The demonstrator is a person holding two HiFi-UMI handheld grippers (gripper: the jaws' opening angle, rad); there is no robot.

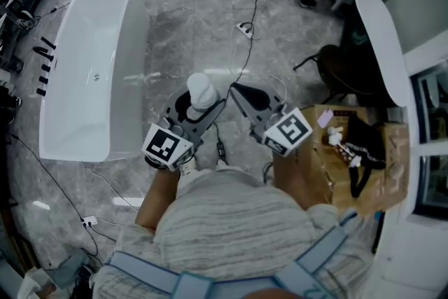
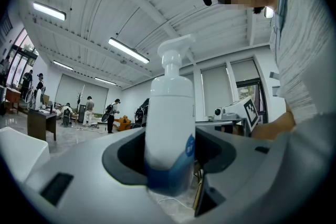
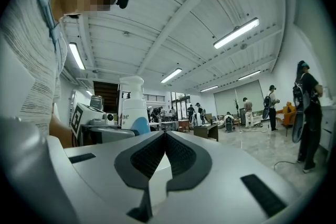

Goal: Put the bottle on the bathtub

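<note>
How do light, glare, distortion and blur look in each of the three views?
Head view: fisheye curves the white freestanding bathtub; lamp glare streaks the glossy grey marble floor. Left gripper view: dark round vignette; the white pump bottle with blue base is sharp, a mosaic patch sits top right. Right gripper view: long ceiling tube lamps burn bright.

Right gripper (image 3: 164, 134) jaws pressed together — white bottle (image 3: 132, 108) upright at left, person in black (image 3: 307, 107) far right

I can read just one thing from here: the letters "ove" printed on the white bottle (image 3: 134, 110), the first letter out of sight. Nothing else is legible.
</note>
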